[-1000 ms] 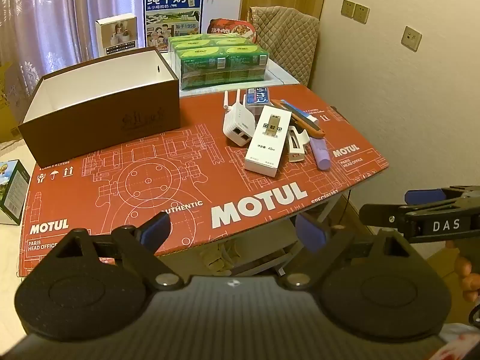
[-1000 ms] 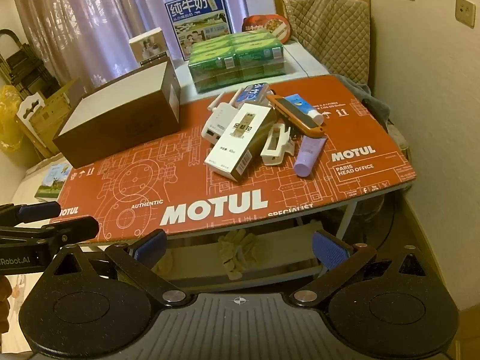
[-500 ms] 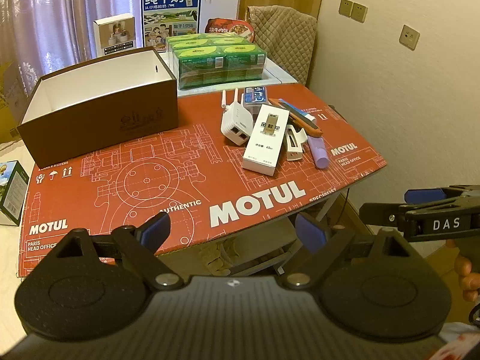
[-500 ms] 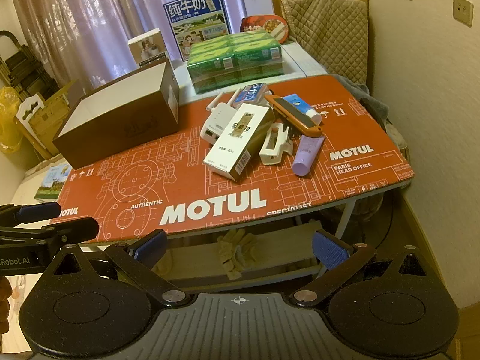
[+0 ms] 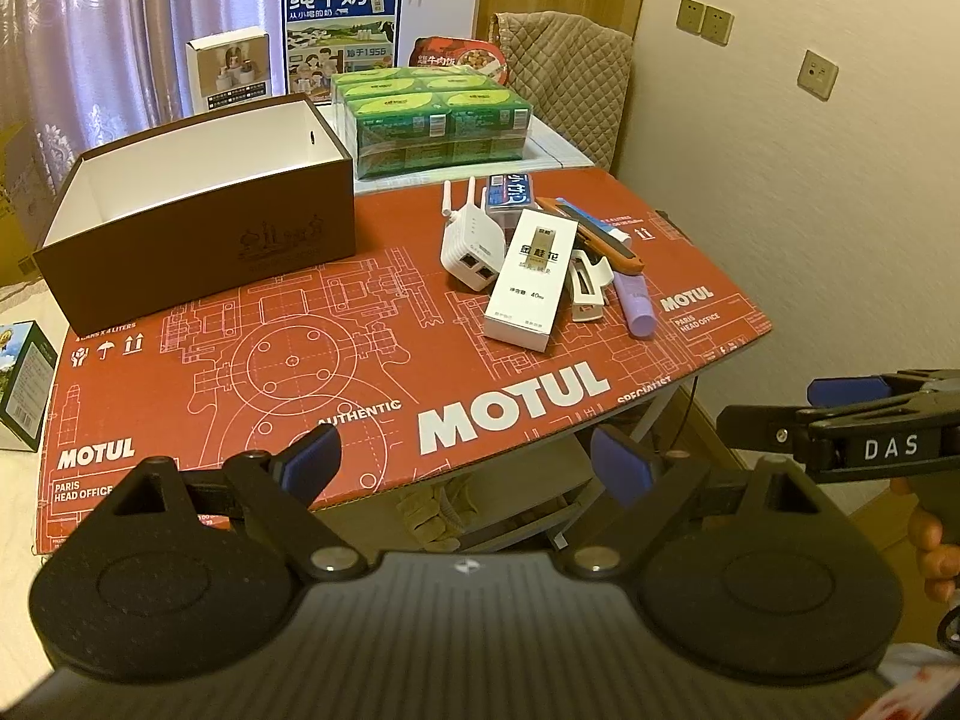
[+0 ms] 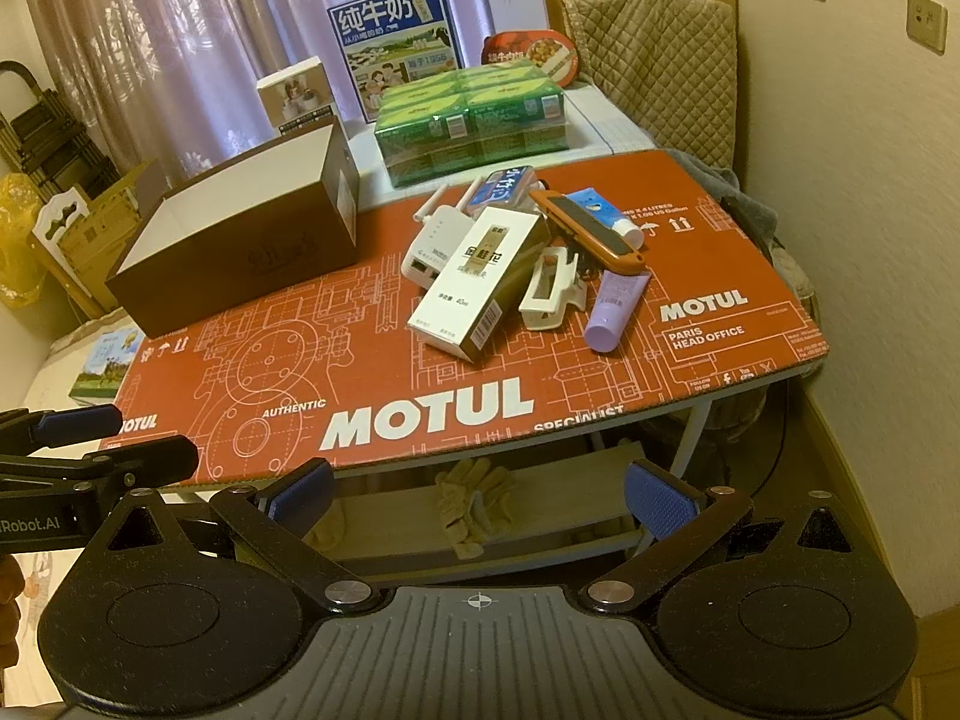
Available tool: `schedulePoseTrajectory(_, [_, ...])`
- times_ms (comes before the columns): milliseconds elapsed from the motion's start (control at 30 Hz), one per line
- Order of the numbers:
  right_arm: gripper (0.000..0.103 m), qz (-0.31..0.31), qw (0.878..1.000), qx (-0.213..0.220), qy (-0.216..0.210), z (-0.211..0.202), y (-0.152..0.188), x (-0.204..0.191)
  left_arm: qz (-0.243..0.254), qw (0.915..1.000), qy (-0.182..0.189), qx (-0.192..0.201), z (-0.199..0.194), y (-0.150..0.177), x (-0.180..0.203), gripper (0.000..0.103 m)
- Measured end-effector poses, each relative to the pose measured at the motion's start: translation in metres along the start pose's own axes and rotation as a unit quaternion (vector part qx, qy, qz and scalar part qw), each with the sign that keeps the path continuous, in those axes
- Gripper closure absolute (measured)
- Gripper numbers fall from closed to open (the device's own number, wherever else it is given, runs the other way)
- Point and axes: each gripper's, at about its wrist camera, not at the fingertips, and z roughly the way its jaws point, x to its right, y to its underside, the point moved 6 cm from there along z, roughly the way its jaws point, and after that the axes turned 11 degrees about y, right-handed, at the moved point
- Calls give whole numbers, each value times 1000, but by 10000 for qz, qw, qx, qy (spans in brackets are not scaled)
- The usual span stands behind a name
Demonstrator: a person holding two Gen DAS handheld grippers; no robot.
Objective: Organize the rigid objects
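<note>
A pile of small objects lies at the right of the red MOTUL board [image 5: 336, 372]: a white router [image 5: 471, 249], a white and gold carton [image 5: 531, 279], a white hair clip [image 5: 585, 291], a purple tube [image 5: 637, 303], an orange utility knife [image 5: 600, 237] and a blue packet [image 5: 509, 195]. A dark brown open box [image 5: 198, 228] with a white inside stands at the left. My left gripper [image 5: 468, 465] is open, short of the board's front edge. My right gripper [image 6: 480, 492] is also open, below the same edge, with the carton [image 6: 480, 279] and clip [image 6: 549, 288] ahead.
Behind the board stand green drink packs [image 5: 432, 120], a blue milk carton box [image 5: 342, 30] and a small white box [image 5: 231, 69]. A quilted chair back [image 5: 564, 78] stands by the right wall. A lower shelf with gloves [image 6: 474, 504] lies under the table.
Both views have shifted only slightly; the objects and both open grippers stay as they were.
</note>
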Motion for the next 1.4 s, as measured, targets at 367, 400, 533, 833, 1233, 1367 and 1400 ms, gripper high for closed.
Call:
schedulePoseTrajectory(367, [2, 15, 10000, 1, 8, -1, 0, 3, 34, 10000, 25, -15, 1, 1, 3, 15])
schedulePoseTrajectory(400, [2, 16, 10000, 2, 6, -1, 0, 4, 34, 10000, 23, -17, 1, 1, 3, 15])
schedulePoseTrajectory(533, [2, 11, 10000, 1, 0, 1, -1, 2, 30, 10000, 19, -18, 1, 0, 3, 15])
schedulePoseTrajectory(833, [2, 13, 10000, 6, 1, -1, 0, 0, 33, 10000, 26, -15, 1, 0, 3, 15])
schedulePoseTrajectory(1233, [2, 52, 10000, 2, -5, -2, -1, 2, 58, 10000, 26, -29, 2, -1, 4, 15])
schedulePoseTrajectory(1367, [2, 87, 10000, -18, -5, -1, 0, 4, 73, 9999, 33, -63, 6, -3, 7, 15])
schedulePoseTrajectory(1400, [2, 102, 9999, -26, -7, -1, 0, 5, 73, 9999, 38, -79, 7, -3, 7, 15])
